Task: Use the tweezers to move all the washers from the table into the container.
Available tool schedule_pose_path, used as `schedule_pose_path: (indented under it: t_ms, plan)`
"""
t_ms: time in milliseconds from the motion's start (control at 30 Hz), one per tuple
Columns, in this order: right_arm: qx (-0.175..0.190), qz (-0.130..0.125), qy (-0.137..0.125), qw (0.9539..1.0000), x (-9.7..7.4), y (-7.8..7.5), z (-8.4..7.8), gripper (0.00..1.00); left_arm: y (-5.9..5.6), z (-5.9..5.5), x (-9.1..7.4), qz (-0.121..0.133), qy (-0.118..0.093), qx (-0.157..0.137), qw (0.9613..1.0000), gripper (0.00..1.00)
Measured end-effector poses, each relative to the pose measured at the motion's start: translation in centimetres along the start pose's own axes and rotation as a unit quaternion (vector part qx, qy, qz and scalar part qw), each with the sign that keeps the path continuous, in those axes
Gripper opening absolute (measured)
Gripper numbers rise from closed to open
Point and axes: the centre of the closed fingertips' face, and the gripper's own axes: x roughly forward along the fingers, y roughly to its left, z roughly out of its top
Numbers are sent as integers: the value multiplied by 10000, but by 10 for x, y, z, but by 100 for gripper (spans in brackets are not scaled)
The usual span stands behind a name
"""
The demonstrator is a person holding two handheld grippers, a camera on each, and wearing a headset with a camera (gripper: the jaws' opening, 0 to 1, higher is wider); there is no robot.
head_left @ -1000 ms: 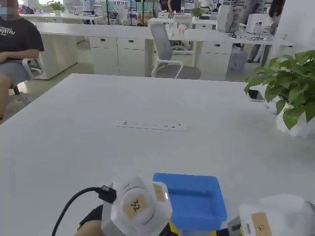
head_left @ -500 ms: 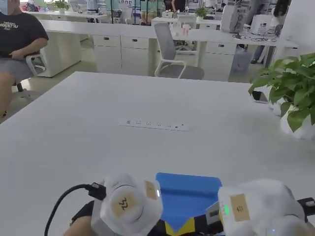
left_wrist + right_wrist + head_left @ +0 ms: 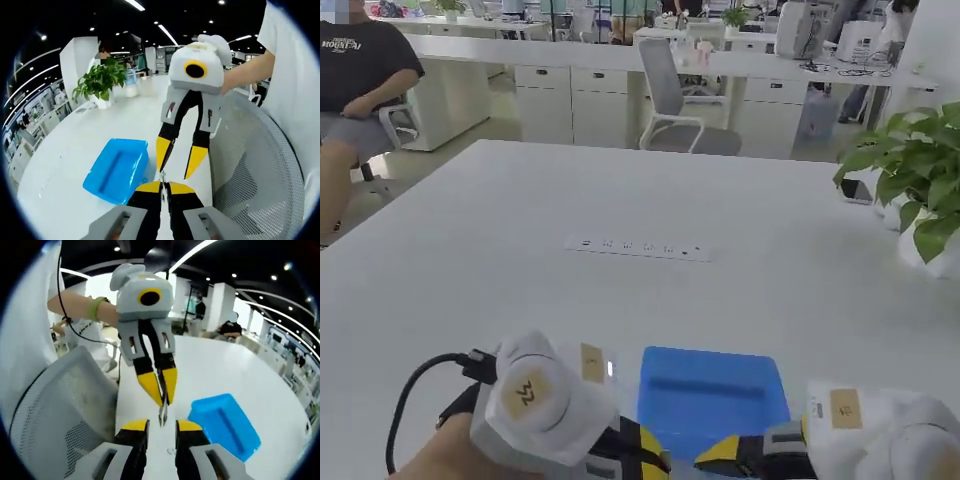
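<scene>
The tweezers (image 3: 161, 415) are pinched in the pressed-together jaws of the left gripper (image 3: 163, 185), low in the frame, beside the blue container (image 3: 117, 167) on the white tabletop (image 3: 620, 190). The right gripper (image 3: 161, 427) is held spread.

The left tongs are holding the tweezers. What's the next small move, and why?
Probably lower the left tongs until the tips of the tweezers reach the table beside the blue container. They are clamped shut on the tweezers, which point down above the surface, while the right tongs hang open.
</scene>
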Motion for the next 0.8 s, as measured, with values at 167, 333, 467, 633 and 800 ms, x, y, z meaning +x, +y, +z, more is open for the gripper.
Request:
schedule_pose_path:
  t_ms: [167,333,467,633,800]
  plan:
    - [166,20,-116,9998,1,7,-4,22,-21,28,-4,-580,-237,434,9971,0]
    - [211,163,-307,9992,7,13,1,14,-29,45,-4,-851,-477,549,9937,0]
    - [66,-11,-221,9997,11,5,-4,5,-20,43,1,-756,-380,670,9942,0]
    - [51,-322,-60,9995,18,-9,-17,6,-12,34,12,-669,-176,797,9944,0]
    - [139,-429,28,9990,25,-13,-29,7,-8,23,22,-725,42,850,9937,0]
